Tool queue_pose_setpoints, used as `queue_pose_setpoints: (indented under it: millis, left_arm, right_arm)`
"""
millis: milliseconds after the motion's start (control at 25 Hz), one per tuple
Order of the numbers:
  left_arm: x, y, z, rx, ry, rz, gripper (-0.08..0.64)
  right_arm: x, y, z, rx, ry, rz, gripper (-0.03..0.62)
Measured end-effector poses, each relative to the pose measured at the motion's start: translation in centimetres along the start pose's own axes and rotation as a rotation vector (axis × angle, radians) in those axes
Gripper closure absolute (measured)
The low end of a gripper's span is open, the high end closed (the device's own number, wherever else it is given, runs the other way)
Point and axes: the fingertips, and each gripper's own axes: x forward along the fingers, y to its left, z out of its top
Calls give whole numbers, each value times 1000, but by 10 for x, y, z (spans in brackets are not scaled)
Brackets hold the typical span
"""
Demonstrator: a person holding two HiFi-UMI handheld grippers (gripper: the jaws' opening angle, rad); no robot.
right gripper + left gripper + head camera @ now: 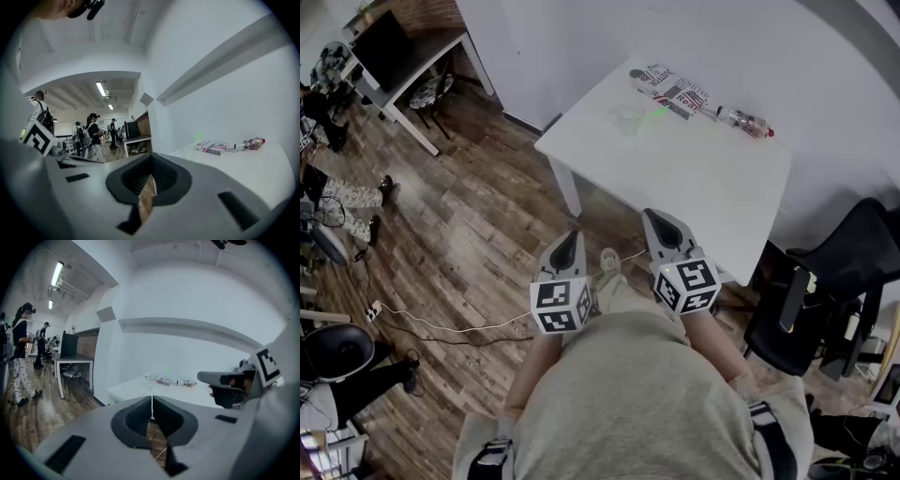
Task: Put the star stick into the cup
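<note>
The star stick (744, 120) lies flat near the far edge of a white desk (694, 178). It reads as a slim, pale object with a red tip, and it is too small for its star shape to be made out. Left of it along the same edge is a patterned box (672, 91). Further left, just beside the box, stands a clear cup (628, 118), faint against the white surface. A small green spot of light (661, 111) falls on the desk between the cup and the box. The stick and the cup are apart, with the box between them.

Both tools are held low against the person's body, well short of these things. The left tongs (569, 239) hang over the wooden floor (469, 216) beside the desk's near corner. Their two jaws are pressed together with nothing between them. The right tongs (656, 220) reach just over the desk's near edge and are likewise closed and empty — only a sliver of floor shows behind the jaw line.

A black chair (825, 281) sits to the desk's right, partly cut off by the frame. People (91, 136) stand farther back in the room.
</note>
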Motion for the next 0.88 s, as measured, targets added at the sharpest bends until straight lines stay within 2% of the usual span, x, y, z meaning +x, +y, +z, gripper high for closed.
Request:
queue_pose_setpoints:
  millis: [880]
  left_arm:
    - [4, 5, 1, -7, 11, -2, 551]
  right_arm:
    - [7, -2, 5, -10, -7, 8, 592]
